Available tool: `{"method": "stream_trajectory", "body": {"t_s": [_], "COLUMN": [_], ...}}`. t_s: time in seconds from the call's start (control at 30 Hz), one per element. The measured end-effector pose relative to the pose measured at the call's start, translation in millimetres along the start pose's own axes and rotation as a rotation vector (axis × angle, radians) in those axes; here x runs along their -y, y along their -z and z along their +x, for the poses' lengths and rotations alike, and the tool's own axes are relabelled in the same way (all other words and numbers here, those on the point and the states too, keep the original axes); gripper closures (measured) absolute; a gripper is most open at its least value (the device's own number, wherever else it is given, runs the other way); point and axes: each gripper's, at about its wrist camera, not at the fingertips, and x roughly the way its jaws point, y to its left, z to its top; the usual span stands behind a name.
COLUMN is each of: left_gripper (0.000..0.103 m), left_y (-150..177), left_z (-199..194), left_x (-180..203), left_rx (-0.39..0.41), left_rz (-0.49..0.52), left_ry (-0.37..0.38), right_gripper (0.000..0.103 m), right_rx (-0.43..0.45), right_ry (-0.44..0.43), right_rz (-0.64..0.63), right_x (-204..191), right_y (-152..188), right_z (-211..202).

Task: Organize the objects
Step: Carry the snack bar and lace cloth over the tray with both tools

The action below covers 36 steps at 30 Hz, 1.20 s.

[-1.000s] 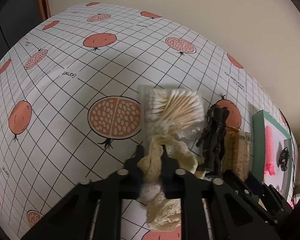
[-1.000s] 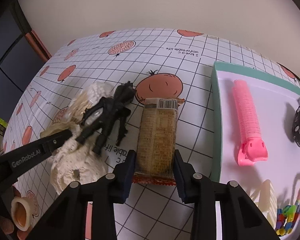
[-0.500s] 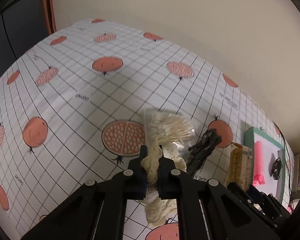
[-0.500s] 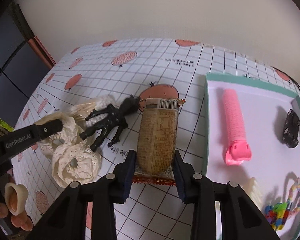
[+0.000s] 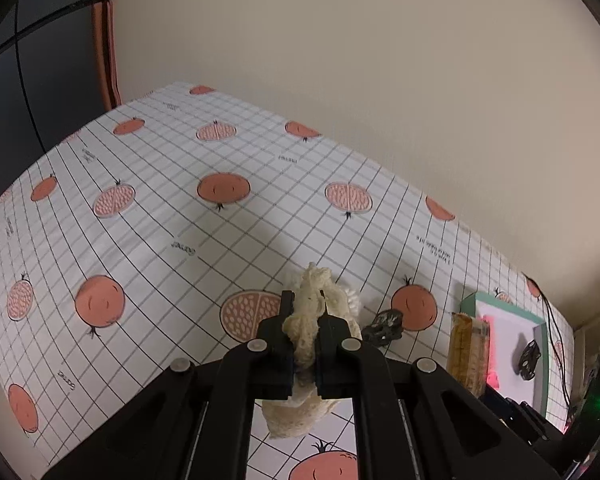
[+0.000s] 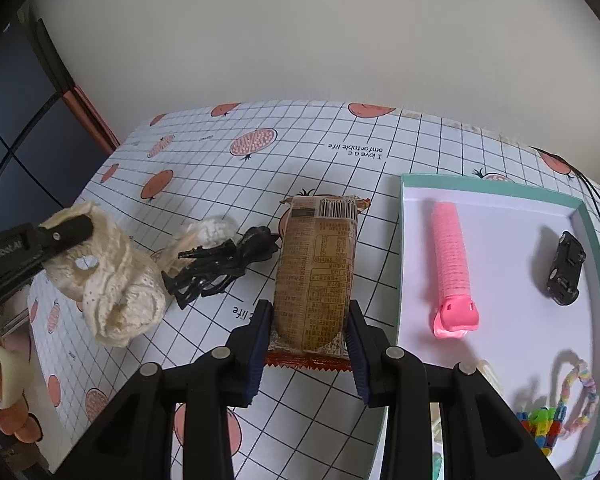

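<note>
Your right tool (image 6: 307, 330) grips the snack pack (image 6: 316, 276) — the tray (image 6: 400, 264) lies just right; left tool (image 5: 305, 338) pinches the lace cloth (image 5: 312, 312).

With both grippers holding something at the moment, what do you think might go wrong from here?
1. The lace cloth hangs loosely below the left gripper; its trailing end may drag over the black spider toy or the cotton swabs beside it.
2. The right gripper pinches only the near end of the snack packet, so the far end might sag or swing into the tray rim.
</note>
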Motion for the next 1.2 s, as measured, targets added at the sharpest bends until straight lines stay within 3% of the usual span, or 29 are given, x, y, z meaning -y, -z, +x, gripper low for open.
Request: {"method": "stream_trajectory", "body": {"t_s": [0.5, 1.2], "left_gripper": [0.096, 0.096], "left_y": [-1, 64], "left_z": [-21, -32], "left_x": [28, 186], "left_rx": [0.047, 0.066], "left_rz": [0.026, 0.293], "left_ry": [0.048, 0.283], "right_gripper": [0.065, 0.065], "right_rx": [0.03, 0.08], "right_ry": [-0.004, 0.11], "right_rz": [0.032, 0.206], "right_x": [16, 128], "right_y": [-1, 23], "right_z": [-20, -76]}}
